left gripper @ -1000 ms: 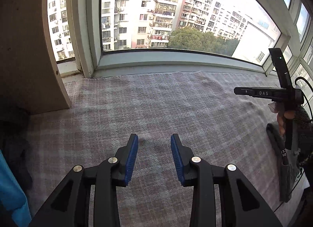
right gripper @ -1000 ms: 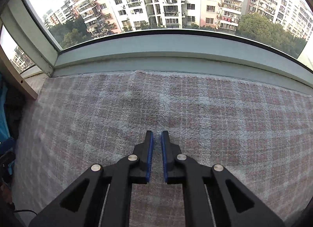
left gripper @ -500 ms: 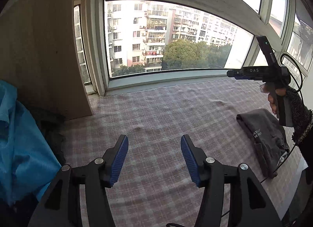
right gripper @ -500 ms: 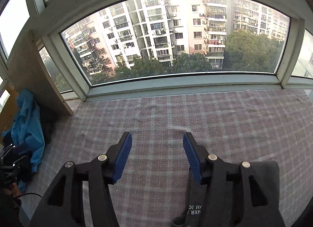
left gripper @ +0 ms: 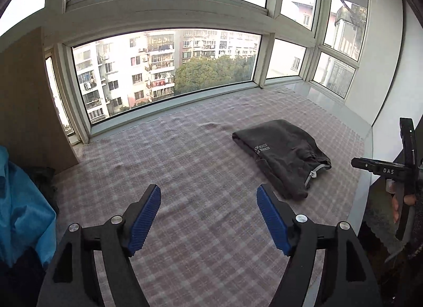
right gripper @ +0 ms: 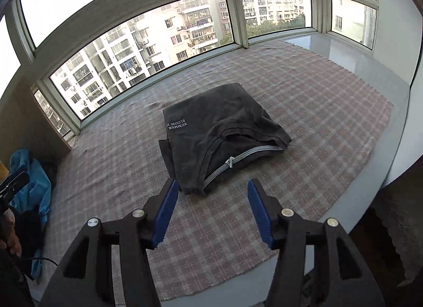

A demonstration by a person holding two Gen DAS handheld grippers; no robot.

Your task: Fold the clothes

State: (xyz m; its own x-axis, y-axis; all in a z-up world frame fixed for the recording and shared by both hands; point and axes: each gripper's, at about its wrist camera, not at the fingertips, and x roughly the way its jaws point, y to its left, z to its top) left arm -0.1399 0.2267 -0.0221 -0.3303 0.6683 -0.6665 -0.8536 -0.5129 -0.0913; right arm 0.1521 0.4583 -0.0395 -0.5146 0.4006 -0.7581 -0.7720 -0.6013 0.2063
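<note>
A dark grey garment [right gripper: 222, 135] is seen lying folded on the checked cloth [right gripper: 317, 111] of the window bench, at twelve o'clock from the right tool [right gripper: 210, 210], zip edge nearest. Both tools, the left [left gripper: 208, 217] included, are held apart and empty, their jaws having just been opening. That fold is judged finished; the blue garment [left gripper: 23, 209] at nine o'clock is likely to be fetched next.

A folded dark grey garment [right gripper: 224, 132] with white lettering and a grey zipper lies on the pink checked cloth [right gripper: 317, 111] below the bay window [right gripper: 148, 50]. The right gripper [right gripper: 210, 211], its jaws having just been opening, hangs spread and empty just short of the garment's near corner. A blue garment [right gripper: 34, 182] lies crumpled at the far left.
</note>
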